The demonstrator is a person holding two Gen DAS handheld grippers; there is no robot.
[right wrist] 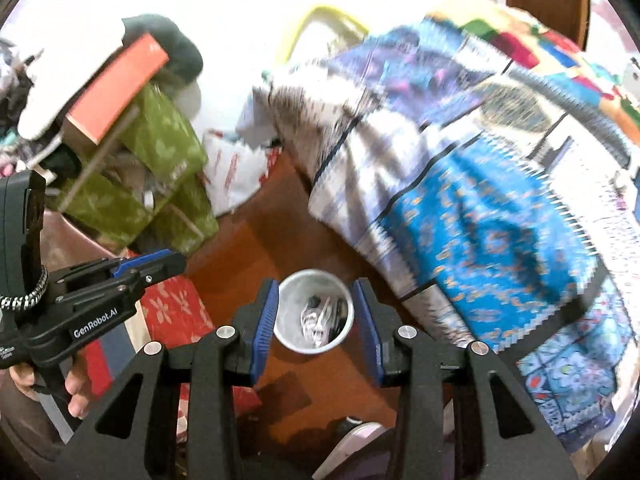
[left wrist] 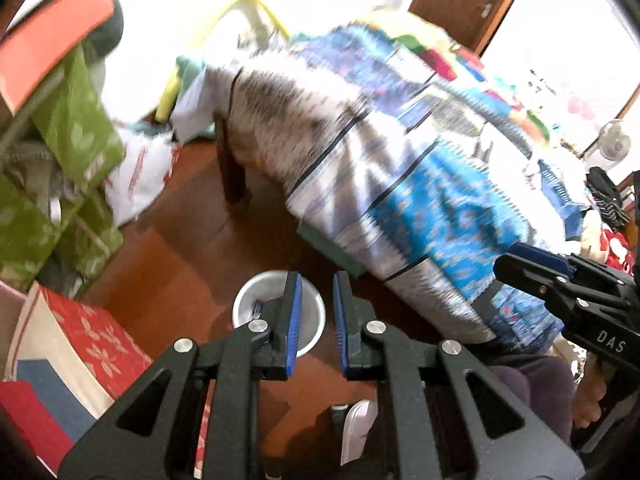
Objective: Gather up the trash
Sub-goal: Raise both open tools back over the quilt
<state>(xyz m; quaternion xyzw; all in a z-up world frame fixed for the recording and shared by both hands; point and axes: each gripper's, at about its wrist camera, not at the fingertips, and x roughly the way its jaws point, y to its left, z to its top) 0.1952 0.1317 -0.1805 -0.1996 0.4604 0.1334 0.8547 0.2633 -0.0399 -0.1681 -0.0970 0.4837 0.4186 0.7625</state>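
Note:
A small round white bin [right wrist: 288, 336] stands on the wooden floor, with white crumpled scraps and dark bits [right wrist: 320, 320] inside it. My right gripper [right wrist: 317, 282] hangs well above the bin, jaws apart and nothing between them. In the left wrist view the bin [left wrist: 313, 312] shows partly behind my left gripper [left wrist: 317, 280], whose blue pads stand close together and hold nothing. Each gripper also appears in the other's view: the left gripper [right wrist: 176, 260] at the left, the right gripper [left wrist: 510, 258] at the right. Both pictures are blurred.
A bed under a blue and white patterned blanket [right wrist: 480, 220] fills the right side. Green bags [right wrist: 168, 152], an orange box [right wrist: 120, 84] and a white plastic bag [right wrist: 236, 176] pile up at the left. A red floral box [right wrist: 172, 308] lies beside the bin.

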